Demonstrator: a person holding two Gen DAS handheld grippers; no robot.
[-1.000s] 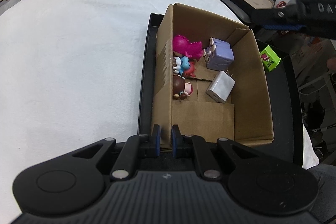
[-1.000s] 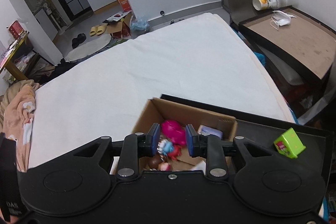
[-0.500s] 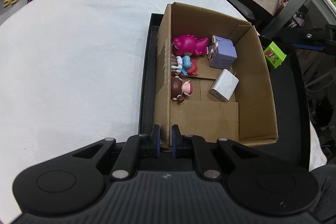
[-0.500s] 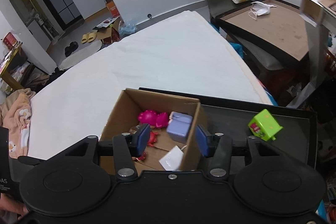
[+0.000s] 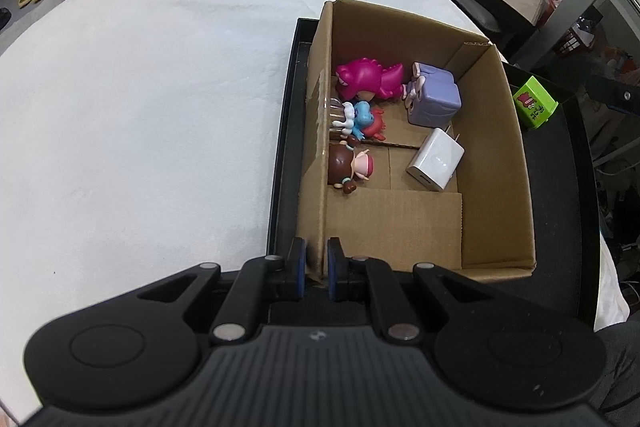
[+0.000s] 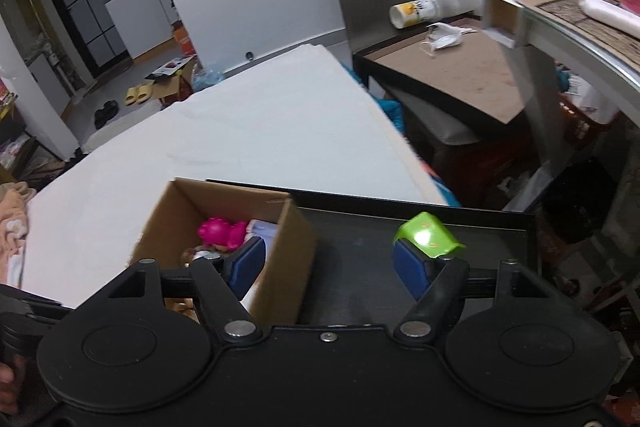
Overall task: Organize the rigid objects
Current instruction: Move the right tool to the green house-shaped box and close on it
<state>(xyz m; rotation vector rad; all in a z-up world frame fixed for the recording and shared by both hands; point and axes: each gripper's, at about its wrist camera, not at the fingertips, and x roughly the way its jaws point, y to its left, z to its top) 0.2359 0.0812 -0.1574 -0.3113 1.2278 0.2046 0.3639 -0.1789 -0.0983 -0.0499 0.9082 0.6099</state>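
Tool on the left [image 5: 316,269] is nearest: pads nearly together, clamped on the near-left corner wall of the cardboard box [image 5: 516,163]. Box sits in a black tray [image 5: 576,195], hard against the tray's left side; tray lies on a white bed [image 5: 160,87].

Inside the box, near to far along the left wall: brown-haired figurine [image 5: 348,167], blue and red figurine [image 5: 362,119], pink dinosaur toy [image 5: 366,77]. White charger [image 5: 435,159] lies mid-floor, prongs pointing away. Purple cube toy [image 5: 434,99] is just beyond the charger, touching the dinosaur.

Right tool [image 6: 328,265] has its jaws spread wide and grips nothing. Left blue pad [image 6: 248,263] hangs over the box interior, right pad [image 6: 408,269] over the bare tray floor, with the box's right wall between them.

Green cube [image 6: 428,235] rests tilted on the tray floor right of the box, apart from it, seen just above and behind the right pad; contact cannot be told, frame is blurred.

Beyond the bed: a dark side bench [image 6: 448,75] with a toppled cup [image 6: 416,11] and a crumpled mask [image 6: 444,35].
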